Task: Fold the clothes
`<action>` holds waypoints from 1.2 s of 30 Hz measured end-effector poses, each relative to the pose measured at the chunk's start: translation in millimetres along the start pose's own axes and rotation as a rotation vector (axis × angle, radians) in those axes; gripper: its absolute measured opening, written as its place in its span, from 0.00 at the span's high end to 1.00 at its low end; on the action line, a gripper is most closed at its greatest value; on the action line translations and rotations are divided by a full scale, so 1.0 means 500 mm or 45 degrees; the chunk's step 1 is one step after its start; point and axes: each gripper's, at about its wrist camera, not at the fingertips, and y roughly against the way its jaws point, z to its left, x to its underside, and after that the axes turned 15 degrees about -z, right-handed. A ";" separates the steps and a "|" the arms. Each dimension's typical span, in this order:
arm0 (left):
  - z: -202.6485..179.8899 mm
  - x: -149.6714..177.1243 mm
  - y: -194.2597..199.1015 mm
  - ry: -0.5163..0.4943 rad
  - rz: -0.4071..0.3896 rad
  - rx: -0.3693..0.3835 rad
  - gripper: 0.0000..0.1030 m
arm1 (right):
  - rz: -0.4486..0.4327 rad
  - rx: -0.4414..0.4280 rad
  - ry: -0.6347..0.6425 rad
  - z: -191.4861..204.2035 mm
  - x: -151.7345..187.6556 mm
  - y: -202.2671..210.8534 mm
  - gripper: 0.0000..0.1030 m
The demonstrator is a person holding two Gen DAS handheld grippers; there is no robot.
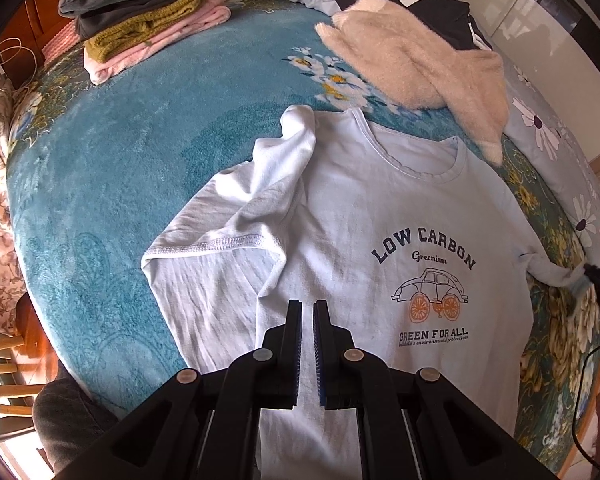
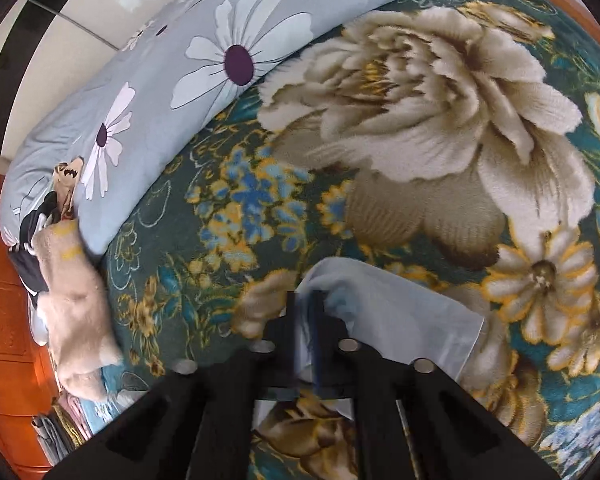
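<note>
Shirt: pale blue T-shirt (image 1: 364,216) lies face up on the teal floral blanket (image 1: 120,168), its "LOW CARBON" print readable; one sleeve (image 1: 260,184) is folded in over the chest, the other sleeve (image 2: 384,312) is stretched out sideways.
My left gripper (image 1: 307,308): hangs over the shirt's lower front, my jaws almost together with only a thin gap, nothing between them.
My right gripper (image 2: 308,300): my jaws are pinched on the end of the stretched sleeve; the view is blurred there.
Pile: folded clothes (image 1: 140,20) stacked at the blanket's far corner.
Nearby: cream fluffy garment (image 1: 424,72) just beyond the collar, dark clothing (image 1: 440,12) behind it.
Edge: grey daisy-print quilt (image 2: 148,92) runs along the blanket's side.
</note>
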 end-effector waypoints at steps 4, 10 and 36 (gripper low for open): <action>0.000 0.000 -0.006 -0.001 0.007 0.000 0.93 | -0.144 -0.320 0.104 0.058 -0.023 0.090 0.97; -0.003 0.008 -0.016 -0.009 0.036 0.013 0.93 | -0.296 -0.405 0.238 0.016 0.002 0.166 0.97; 0.031 0.000 -0.008 0.021 0.016 -0.087 0.93 | 0.058 0.057 0.876 0.299 0.111 -0.180 0.54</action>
